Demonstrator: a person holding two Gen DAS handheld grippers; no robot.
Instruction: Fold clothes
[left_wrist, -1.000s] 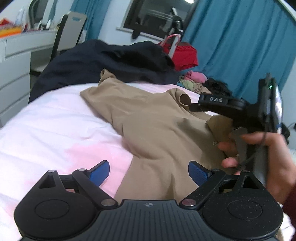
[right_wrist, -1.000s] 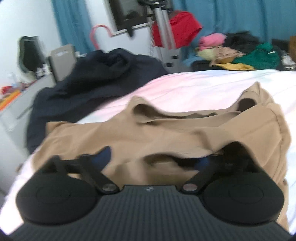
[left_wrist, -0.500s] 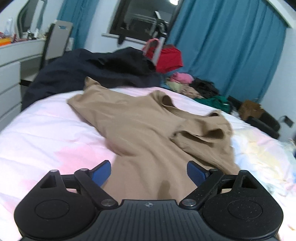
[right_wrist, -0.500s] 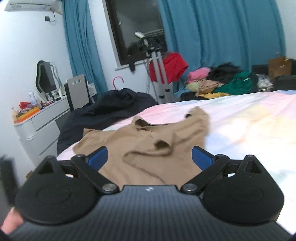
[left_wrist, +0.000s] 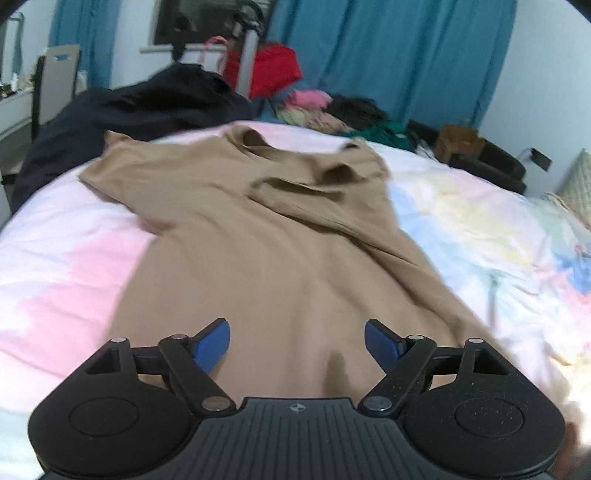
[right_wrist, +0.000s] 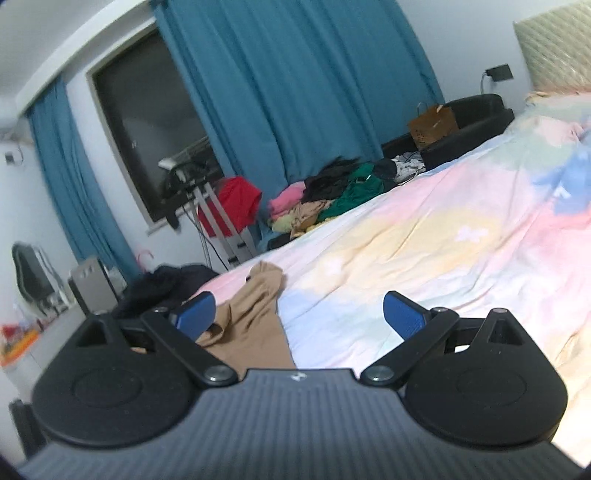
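The bed (left_wrist: 480, 229), covered in a pastel sheet of pink, yellow and blue patches, filled most of both views and carried the tan shirt (left_wrist: 280, 251), which lay spread along it with its collar at the far end, one sleeve reaching far left and the right sleeve folded in over the chest. A dark garment (left_wrist: 140, 110) was heaped at the far left edge of the bed, just beyond the shirt's left sleeve. Teal curtains (right_wrist: 295, 92) hung along the far wall beside a dark window (right_wrist: 147, 122). On the floor past the bed a loose pile of clothes (right_wrist: 325, 199) in pink, green, black and beige lay against the curtains, with a red garment (right_wrist: 236, 199) hung on a stand to its left. Farther right a brown paper bag (right_wrist: 432, 123) stood upright on a black seat, its contents not visible. The left gripper (left_wrist: 297, 341) hovered over the near hem of the shirt, its blue-padded fingers spread wide and holding nothing. The right gripper (right_wrist: 299, 314) was raised over the sheet to the right of the shirt, fingers likewise spread apart and empty, its left pad just in front of the tan cloth
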